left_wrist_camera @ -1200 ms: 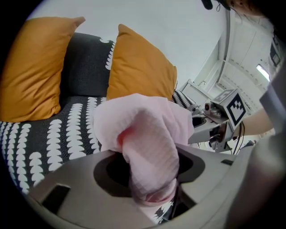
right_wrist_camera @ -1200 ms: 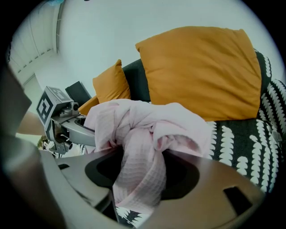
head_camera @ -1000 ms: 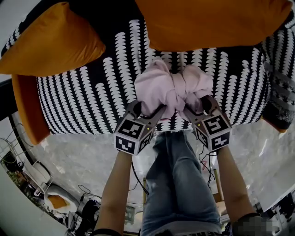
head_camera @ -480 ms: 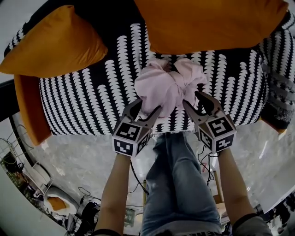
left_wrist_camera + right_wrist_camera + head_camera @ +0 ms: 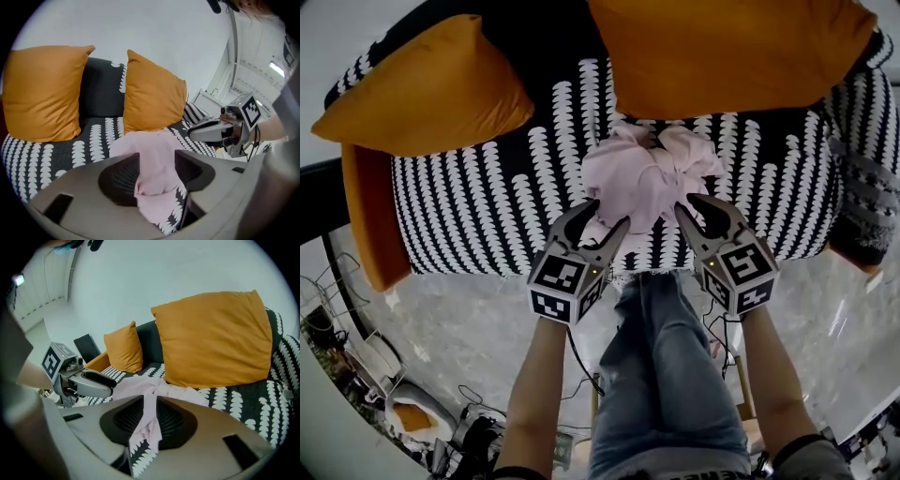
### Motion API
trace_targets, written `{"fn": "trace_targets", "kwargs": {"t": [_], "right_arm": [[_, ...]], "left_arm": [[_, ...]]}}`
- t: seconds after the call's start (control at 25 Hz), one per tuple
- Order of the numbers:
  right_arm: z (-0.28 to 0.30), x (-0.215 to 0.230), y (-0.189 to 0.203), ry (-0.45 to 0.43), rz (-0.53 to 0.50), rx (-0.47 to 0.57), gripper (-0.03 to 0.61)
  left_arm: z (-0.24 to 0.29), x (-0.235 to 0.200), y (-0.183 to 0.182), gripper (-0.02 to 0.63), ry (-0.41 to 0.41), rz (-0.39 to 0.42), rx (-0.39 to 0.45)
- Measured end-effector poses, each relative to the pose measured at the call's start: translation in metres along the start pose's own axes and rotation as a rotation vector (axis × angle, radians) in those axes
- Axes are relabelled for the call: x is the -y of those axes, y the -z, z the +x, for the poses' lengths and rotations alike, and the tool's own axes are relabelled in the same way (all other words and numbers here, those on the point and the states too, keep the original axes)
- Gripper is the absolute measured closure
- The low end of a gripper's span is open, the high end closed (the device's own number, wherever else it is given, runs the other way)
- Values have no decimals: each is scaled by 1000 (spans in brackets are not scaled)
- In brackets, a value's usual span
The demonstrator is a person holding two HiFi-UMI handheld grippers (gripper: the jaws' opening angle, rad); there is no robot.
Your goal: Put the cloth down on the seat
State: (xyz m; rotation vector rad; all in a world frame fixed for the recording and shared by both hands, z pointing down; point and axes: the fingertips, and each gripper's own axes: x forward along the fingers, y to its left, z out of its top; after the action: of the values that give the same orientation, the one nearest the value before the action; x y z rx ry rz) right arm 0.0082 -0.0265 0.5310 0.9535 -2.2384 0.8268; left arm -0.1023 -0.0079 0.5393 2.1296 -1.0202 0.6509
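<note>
The pink cloth [image 5: 647,173] lies bunched near the front edge of the sofa seat [image 5: 469,206], let go to stay there, I think: the left gripper [image 5: 606,216] stands open round a fold, and the right gripper [image 5: 698,204] has just been closing its jaws, loose round another.

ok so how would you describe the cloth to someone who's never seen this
Find the black sofa seat with rows of white scallops. In front of the larger orange cushion, near the seat's front edge, lies the cloth: a crumpled pale pink heap, the only plain, light thing on that busy pattern.
</note>
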Motion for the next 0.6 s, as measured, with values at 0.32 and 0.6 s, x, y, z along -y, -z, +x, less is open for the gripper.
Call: {"fn": "trace_targets", "kwargs": {"t": [0.32, 0.6], "right_arm": [[-22, -20, -23, 12, -42, 54, 583], [-47, -38, -50, 3, -75, 85, 575]], "left_arm": [[-29, 8, -25, 472, -29, 80, 58], [-58, 17, -51, 541, -53, 110, 91]]}}
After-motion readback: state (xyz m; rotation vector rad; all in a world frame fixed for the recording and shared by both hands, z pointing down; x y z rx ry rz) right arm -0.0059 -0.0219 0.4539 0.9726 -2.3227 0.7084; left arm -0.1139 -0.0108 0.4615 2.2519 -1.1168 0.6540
